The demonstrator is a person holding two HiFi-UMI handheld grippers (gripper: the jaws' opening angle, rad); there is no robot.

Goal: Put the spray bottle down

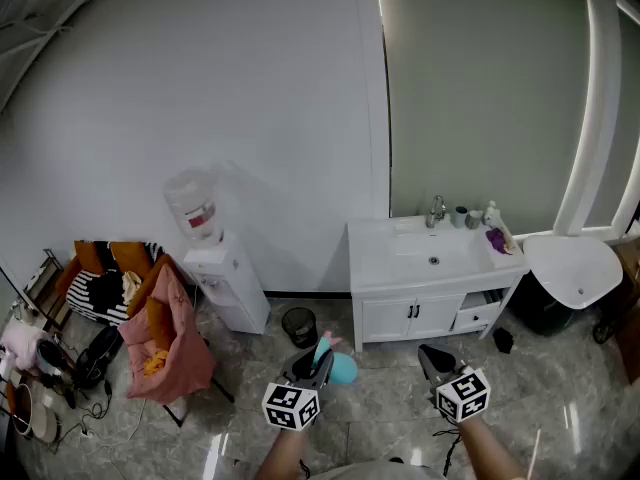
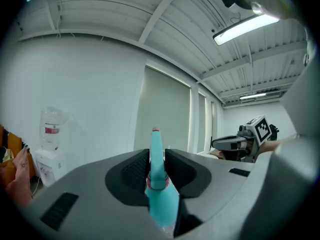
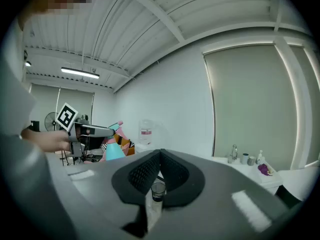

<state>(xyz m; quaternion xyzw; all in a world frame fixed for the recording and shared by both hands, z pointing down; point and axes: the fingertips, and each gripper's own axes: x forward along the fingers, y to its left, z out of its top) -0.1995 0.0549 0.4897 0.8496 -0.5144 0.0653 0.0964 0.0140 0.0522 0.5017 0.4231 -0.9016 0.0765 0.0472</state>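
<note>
One spray bottle [image 1: 341, 367], one water dispenser [image 1: 226, 280], one sink cabinet [image 1: 420, 315], one waste bin [image 1: 298, 325], one tap [image 1: 436, 210]

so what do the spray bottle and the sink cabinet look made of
The spray bottle looks like opaque teal plastic, going by its even colour and smooth moulded neck. The sink cabinet has smooth white panels, probably painted board or laminate; it is too far away to tell which.

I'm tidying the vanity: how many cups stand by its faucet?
2: the left cup just right of the faucet, the right cup beside it, before the white bottle. Others may be hidden.
</note>
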